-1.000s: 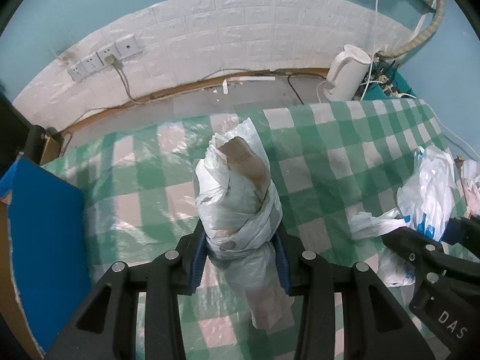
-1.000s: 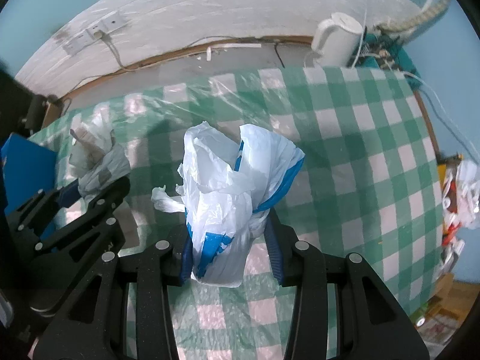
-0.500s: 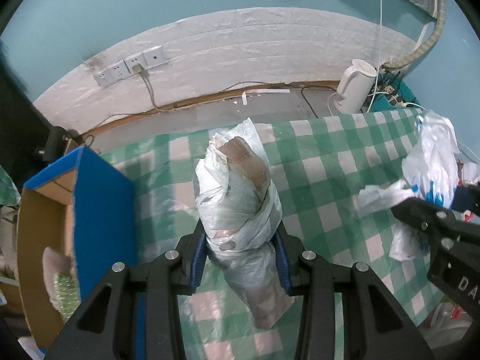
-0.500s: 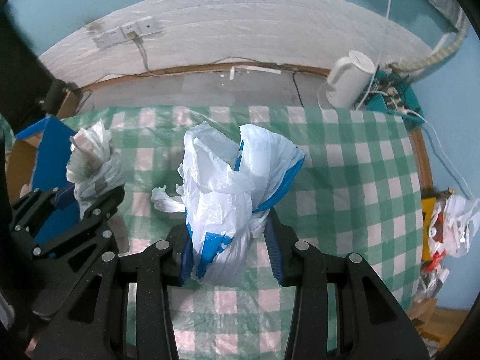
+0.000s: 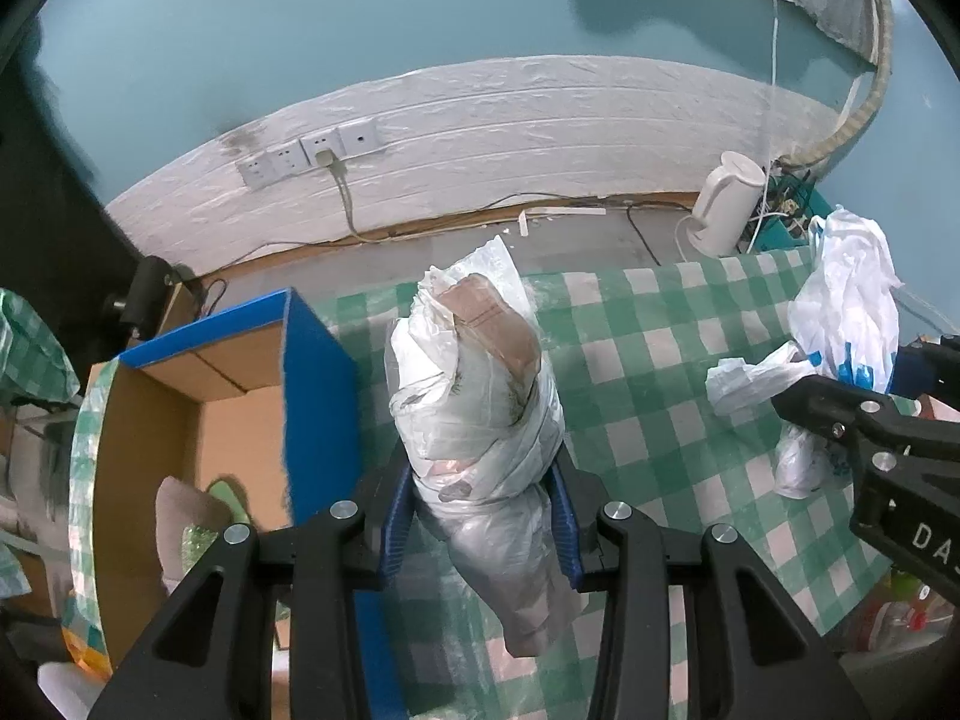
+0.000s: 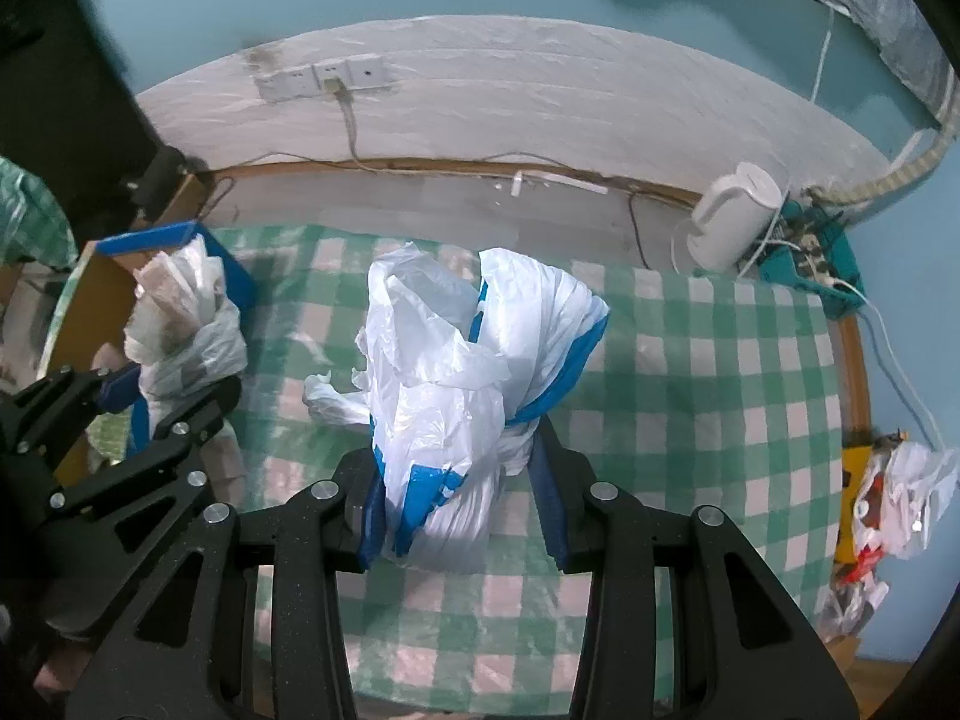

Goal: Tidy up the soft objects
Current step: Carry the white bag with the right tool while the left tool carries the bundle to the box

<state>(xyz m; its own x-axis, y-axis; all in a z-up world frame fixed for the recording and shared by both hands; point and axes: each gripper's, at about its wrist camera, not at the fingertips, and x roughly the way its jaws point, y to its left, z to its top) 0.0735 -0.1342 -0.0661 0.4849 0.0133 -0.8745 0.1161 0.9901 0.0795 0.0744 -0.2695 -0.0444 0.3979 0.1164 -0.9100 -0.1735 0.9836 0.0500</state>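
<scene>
My left gripper [image 5: 480, 516] is shut on a grey-white crumpled plastic bag bundle [image 5: 480, 396] and holds it above the table [image 5: 648, 360], next to the blue-edged cardboard box [image 5: 312, 372] on the left. The bundle also shows in the right wrist view [image 6: 186, 330]. My right gripper [image 6: 459, 516] is shut on a white and blue plastic bag [image 6: 468, 384], held above the green checked tablecloth [image 6: 720, 384]. That bag also shows in the left wrist view [image 5: 846, 324], at the right.
The open box holds soft items at its bottom [image 5: 192, 510]. A white kettle [image 6: 732, 222] stands beyond the table's far right corner. More plastic bags [image 6: 900, 492] hang off the right side. A wall with sockets [image 5: 312, 150] is behind.
Both grippers have risen and drawn back with their bags still held. The left one has shifted toward the box, which now shows its open inside.
</scene>
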